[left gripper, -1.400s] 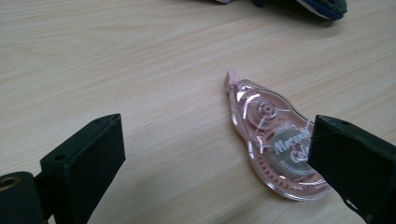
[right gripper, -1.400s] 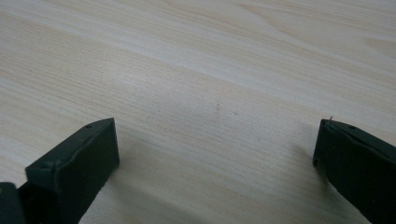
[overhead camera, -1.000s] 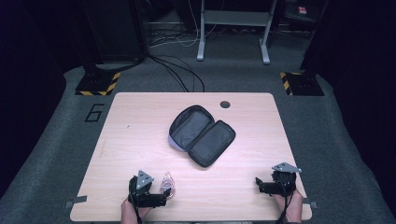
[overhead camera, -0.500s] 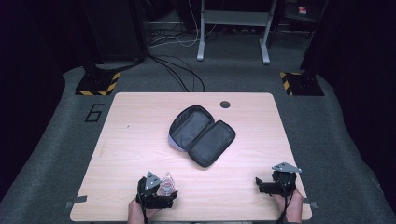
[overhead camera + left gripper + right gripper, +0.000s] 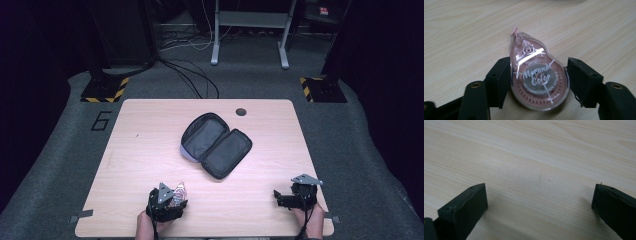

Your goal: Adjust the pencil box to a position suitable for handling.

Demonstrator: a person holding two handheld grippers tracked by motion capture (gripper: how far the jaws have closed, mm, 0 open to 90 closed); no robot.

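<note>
- Dark carpeted floor and black stands surround a pale wood-grain tabletop (image 5: 150,150), which carries everything in hand.
- Near the tabletop's middle lies a black fabric zip pouch (image 5: 217,145), opened flat with both halves showing.
- At the near right corner the right gripper (image 5: 289,198) rests low over bare wood, its black jaws spread wide with nothing between them.
- Close to the near edge, left of centre, the left gripper (image 5: 537,82) straddles the work piece. Its jaws have just been closing; one sits against the case's side, the other shows a thin gap, so the grip looks not yet made.
- Between those jaws lies a pink, clear-shelled, teardrop-shaped plastic correction tape dispenser (image 5: 537,80), flat on the wood, nose pointing away toward the far edge.
- By appearance it should be light and rigid, with a smooth, glossy, curved shell that could slip or squirt forward under pressure.
- The best hold is probably across its widest rounded part, with moderate force, keeping clear of the thin tip (image 5: 514,29).
</note>
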